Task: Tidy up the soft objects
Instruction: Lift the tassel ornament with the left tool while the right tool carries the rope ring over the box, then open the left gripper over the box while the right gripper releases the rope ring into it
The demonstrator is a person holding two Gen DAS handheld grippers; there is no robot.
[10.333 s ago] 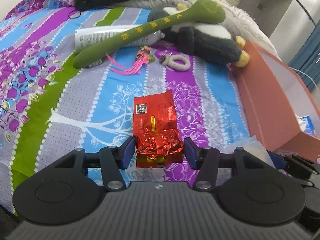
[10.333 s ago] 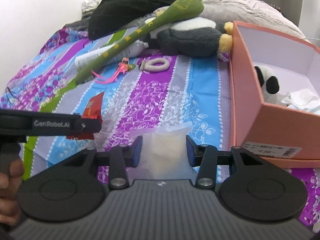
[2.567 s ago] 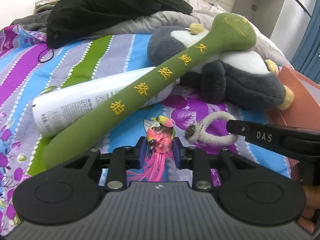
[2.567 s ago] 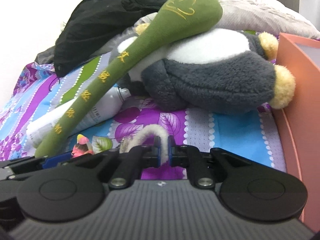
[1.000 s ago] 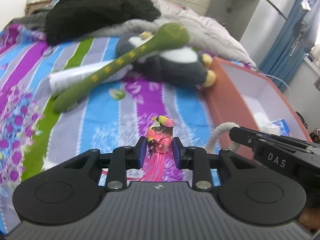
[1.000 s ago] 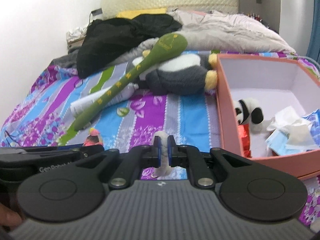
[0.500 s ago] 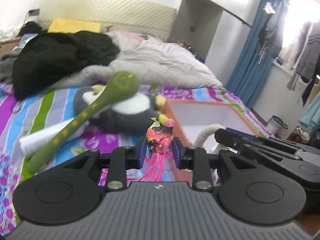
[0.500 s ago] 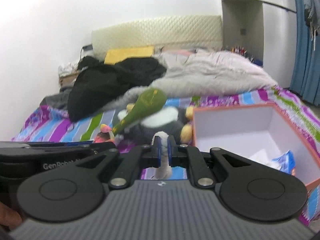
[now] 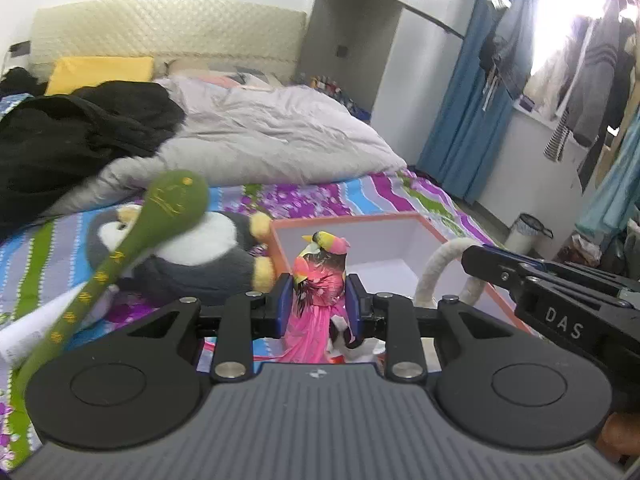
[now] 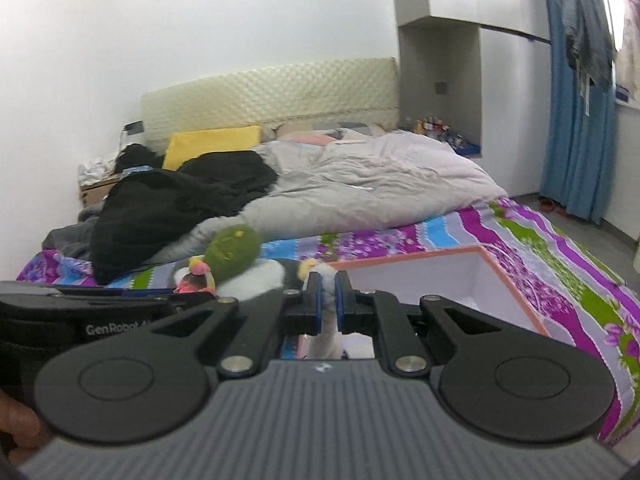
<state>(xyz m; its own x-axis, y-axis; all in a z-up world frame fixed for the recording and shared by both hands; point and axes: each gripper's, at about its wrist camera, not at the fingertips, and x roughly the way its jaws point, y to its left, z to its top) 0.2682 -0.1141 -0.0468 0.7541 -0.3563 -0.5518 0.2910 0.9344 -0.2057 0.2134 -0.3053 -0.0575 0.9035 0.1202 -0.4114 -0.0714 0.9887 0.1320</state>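
The pink feathered bird toy sits clamped between the blue pads of the left gripper, its head and yellow beak rising above the pads and its pink tail feathers hanging below them. It is held in the air over the near left corner of the orange box. Just to its right, the white fluffy ring is pinched by the right gripper, whose jaws are closed almost completely on the thin loop; in the right wrist view only a pale strip of the ring shows between and below the pads. The ring hangs over the white interior of the same box.

The box is open-topped, with an orange rim and white walls, and rests on the striped floral bedsheet on the right half of the bed. Some items lie in its near end, but the gripper bodies hide most of them. Touching the box's left wall lies a grey and white plush penguin with yellow feet. A long green plush stick with yellow characters leans across the penguin, its round head uppermost. A white cylinder lies under the stick's lower end, at the left edge.

Farther back, a black garment and a crumpled grey duvet cover the far half of the bed, with a yellow pillow against the padded headboard. Blue curtains hang at the far right.
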